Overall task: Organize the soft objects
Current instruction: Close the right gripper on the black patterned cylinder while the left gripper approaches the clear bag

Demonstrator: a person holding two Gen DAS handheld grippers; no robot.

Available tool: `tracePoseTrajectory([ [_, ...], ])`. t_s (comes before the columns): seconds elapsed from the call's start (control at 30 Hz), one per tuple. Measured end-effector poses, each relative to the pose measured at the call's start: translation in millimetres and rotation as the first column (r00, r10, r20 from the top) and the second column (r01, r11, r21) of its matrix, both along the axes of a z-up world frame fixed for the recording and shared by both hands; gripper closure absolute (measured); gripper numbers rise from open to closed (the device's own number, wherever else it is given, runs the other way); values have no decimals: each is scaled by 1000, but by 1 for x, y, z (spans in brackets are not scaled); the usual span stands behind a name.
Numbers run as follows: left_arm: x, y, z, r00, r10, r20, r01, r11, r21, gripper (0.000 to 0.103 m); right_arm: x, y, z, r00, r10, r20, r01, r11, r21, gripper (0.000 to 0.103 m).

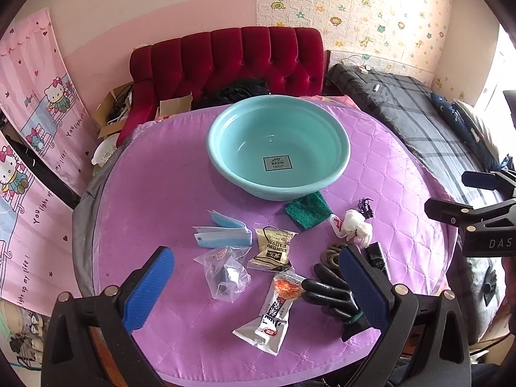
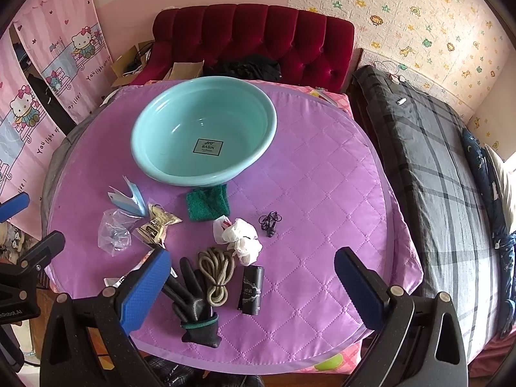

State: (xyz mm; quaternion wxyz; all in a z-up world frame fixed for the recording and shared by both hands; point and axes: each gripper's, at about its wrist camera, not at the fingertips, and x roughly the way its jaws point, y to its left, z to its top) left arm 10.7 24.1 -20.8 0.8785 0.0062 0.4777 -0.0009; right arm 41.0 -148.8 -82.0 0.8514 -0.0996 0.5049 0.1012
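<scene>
Items on the purple quilted cover (image 2: 306, 193), left to right: folded blue face masks (image 1: 222, 235), lying open near the left edge; clear plastic bag (image 1: 225, 274) just in front of them; gold snack packet (image 1: 272, 246), dark print not legible, beside the bag; white snack packet (image 1: 274, 312) with an orange picture, black characters and a red logo, nearest the front, its top end touching the black glove (image 2: 193, 303). The glove lies fingers pointing away, green band at the cuff. Coiled beige rope (image 2: 216, 274) touches the glove's right side; green towel (image 2: 208, 204) lies farther back, its far edge tucked against the teal basin (image 2: 206, 135). The basin holds nothing; a label on its floor reads "BASIN". Crumpled white plastic bag (image 2: 240, 237) with a red mark sits between towel and rope; black box (image 2: 251, 290) with ornate pale print, unreadable, lies just right of the rope; black earphones (image 2: 271, 222) lie apart, farthest right. Surroundings: pink cartoon-cat curtain (image 2: 48, 74) at left reading "You light up my life!"; red tufted sofa (image 2: 254, 35) behind the basin; grey plaid bed (image 2: 435, 167) at right. Left claw (image 1: 258, 290): spread wide above the front packets, right finger over the glove, holding nothing. Right claw (image 2: 251, 290): spread wide, left finger over the glove's fingertips, holding nothing; lettering "DAS" shows on its body in the left view.
</scene>
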Motion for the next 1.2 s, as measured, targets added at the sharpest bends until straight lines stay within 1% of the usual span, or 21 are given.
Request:
tracePoseTrajectory([
  [0.1, -1, 5, -8, 1000, 9, -2, -9, 1000, 4, 0, 5, -8, -15, 1000, -16, -12, 16, 999, -30, 0],
  [0.27, -3, 19, -29, 998, 47, -34, -47, 999, -2, 0, 14, -18, -49, 998, -24, -61, 22, 999, -32, 0],
  [0.4, -6, 26, -48, 997, 67, -47, -67, 998, 6, 0, 19, -21, -81, 996, -11, -94, 6, 999, -48, 0],
  [0.53, -9, 30, -68, 995, 68, -70, -67, 998, 16, 0, 23, -26, -112, 989, -14, -148, 11, 1000, -22, 0],
  [0.63, -10, 35, -82, 994, 72, -88, -71, 997, 8, 0, 26, -31, -135, 981, -24, -194, 25, 1000, 3, 0],
  [0.83, -13, 42, -109, 989, 86, -123, -87, 996, -2, 0, 29, -32, -169, 975, -16, -220, 15, 1000, -4, 1],
  [0.93, -13, 45, -121, 985, 92, -148, -96, 995, -20, 0, 30, -31, -184, 971, -12, -240, 10, 1000, -11, 5],
  [1.0, -13, 47, -126, 983, 100, -152, -104, 994, -22, 0, 30, -30, -193, 968, -13, -250, 9, 1000, -17, 7],
  [1.1, -12, 48, -131, 983, 98, -153, -102, 995, -20, 0, 31, -29, -204, 964, -10, -267, 6, 1000, -14, 13],
  [1.2, -10, 47, -134, 983, 92, -160, -94, 996, -2, 0, 31, -25, -213, 958, -4, -287, 2, 1000, -8, 28],
])
